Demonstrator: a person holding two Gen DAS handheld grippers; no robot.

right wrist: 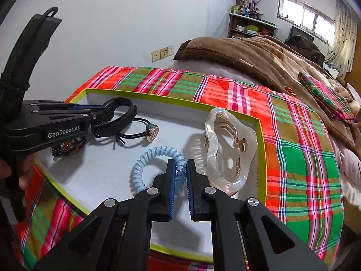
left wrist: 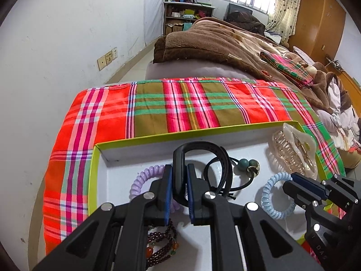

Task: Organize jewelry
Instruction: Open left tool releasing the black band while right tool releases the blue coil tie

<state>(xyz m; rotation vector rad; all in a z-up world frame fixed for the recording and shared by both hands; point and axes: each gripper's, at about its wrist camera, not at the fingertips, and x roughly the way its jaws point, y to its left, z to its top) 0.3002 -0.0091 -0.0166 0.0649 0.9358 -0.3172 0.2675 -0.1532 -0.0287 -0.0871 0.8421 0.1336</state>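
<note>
Gripping the black wristband [left wrist: 180, 158] between its blue-padded fingers, the left gripper [left wrist: 179, 194] reaches into the shallow white tray [left wrist: 126, 155] with the lime-green rim; the band's thick part stands pinched between the pads, its loop arching up and away toward the tray's far wall; from the right wrist view the same band [right wrist: 126, 108] sticks out of the left gripper [right wrist: 99, 113], though whether it rests on the tray floor or hangs clear I cannot tell. The right gripper [right wrist: 179, 187] has its jaws closed around the blue spiral hair tie [right wrist: 158, 167], one side of the coil sitting between the pads, the rest of the ring lying on the tray floor to the left; in the left wrist view that tie [left wrist: 276, 194] lies just beside the right gripper [left wrist: 293, 185]. A clear hair claw [right wrist: 227, 146] lies near the tray's right wall, just beside the right gripper; a black elastic with green beads [left wrist: 246, 164] rests behind the wristband; a lilac spiral tie [left wrist: 144, 178] lies left of the left gripper, partly hidden by it; dark beaded bracelets [left wrist: 162, 244] sit beneath that gripper. The tray lies on a red and green plaid cloth [left wrist: 180, 106] spread over a bed; a brown blanket [left wrist: 214, 43] is heaped further along.
</note>
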